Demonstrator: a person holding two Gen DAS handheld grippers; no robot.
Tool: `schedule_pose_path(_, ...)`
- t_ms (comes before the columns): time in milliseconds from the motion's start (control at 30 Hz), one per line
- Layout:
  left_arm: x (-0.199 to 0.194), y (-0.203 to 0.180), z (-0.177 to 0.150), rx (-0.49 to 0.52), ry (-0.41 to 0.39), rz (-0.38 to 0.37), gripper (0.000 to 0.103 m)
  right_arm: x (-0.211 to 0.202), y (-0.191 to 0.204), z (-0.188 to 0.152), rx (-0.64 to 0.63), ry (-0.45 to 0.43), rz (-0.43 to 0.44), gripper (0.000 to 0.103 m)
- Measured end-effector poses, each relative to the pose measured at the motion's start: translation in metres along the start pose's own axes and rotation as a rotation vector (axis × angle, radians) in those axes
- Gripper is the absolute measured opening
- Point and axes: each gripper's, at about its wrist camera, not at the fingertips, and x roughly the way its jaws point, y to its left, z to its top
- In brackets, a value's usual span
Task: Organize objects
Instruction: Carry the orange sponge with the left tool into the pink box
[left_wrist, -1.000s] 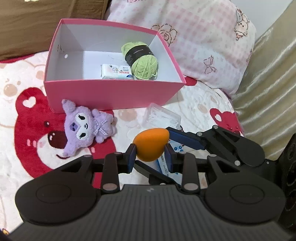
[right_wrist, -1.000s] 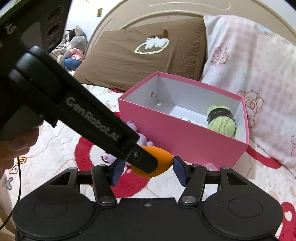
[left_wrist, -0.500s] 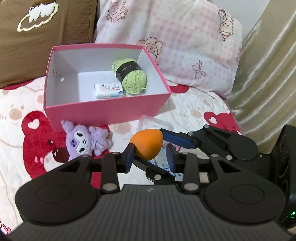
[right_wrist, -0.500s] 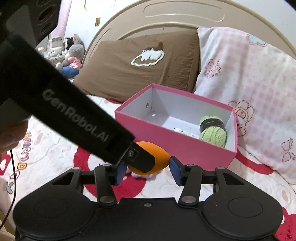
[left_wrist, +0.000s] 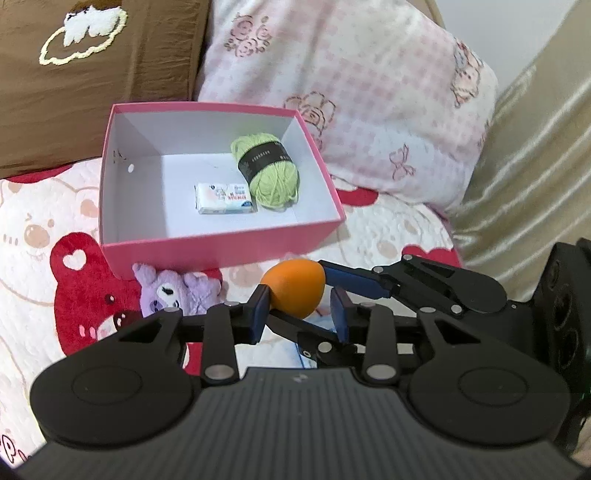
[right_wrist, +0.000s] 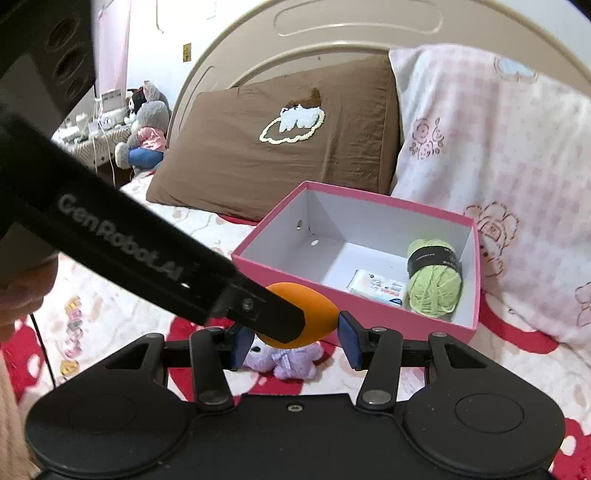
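One bed, quilt (left_wrist: 388, 229) white with red bear print, stitched and soft. One curved beige headboard (right_wrist: 332, 44), in the right wrist view only. Ribbed beige fabric (left_wrist: 524, 166) along the bed's edge, in the left wrist view only.

Two pillows against the headboard: brown pillow (left_wrist: 92, 92) with a fluffy white cloud patch, pink check pillow (left_wrist: 351, 92) with rose prints.

One pink box (left_wrist: 221, 251), cardboard, rectangular, white inside, lid off, on the quilt in front of the pillows. Two things inside, touching: one green yarn ball (left_wrist: 267, 170) with a black band, one flat white tissue packet (left_wrist: 225, 198).

A few stuffed toys (right_wrist: 144, 129) on a side stand far left, in the right wrist view only. Part of a hand (right_wrist: 22, 291) at that view's left edge.

One purple plush (left_wrist: 173, 291) lying on the quilt just in front of the box.

One orange sponge (left_wrist: 295, 288), smooth, egg-shaped, held up off the quilt, between both tools, near the box's front wall.

Right gripper (right_wrist: 295, 341): jaws clamped on the sponge end to end, one pad seen touching its tip in the right view, the other hidden behind the crossing black finger. Left gripper (left_wrist: 298, 308): sponge between its jaws, one pad against it, the other a sliver off in the left view; cannot tell whether gripping.
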Motion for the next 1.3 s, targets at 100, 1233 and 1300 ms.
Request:
schedule_pose_path(100, -0.003, 0.000, 0.016, -0.008, -0.006, 0.004, 0.033, 0.005, -0.013, 0.018, 0.032, 0.030, 0.041, 0.055)
schedule_pose_path(1233, 0.156, 0.089, 0.139, -0.257, -0.013, 0.074, 0.035, 0.189, -0.138, 0.087, 0.240, 0.282, 0.069, 0.054)
schedule_pose_path(1300, 0.165, 0.095, 0.142, -0.273, -0.008, 0.083, 0.035, 0.203, -0.142, 0.086, 0.260, 0.292, 0.063, 0.054)
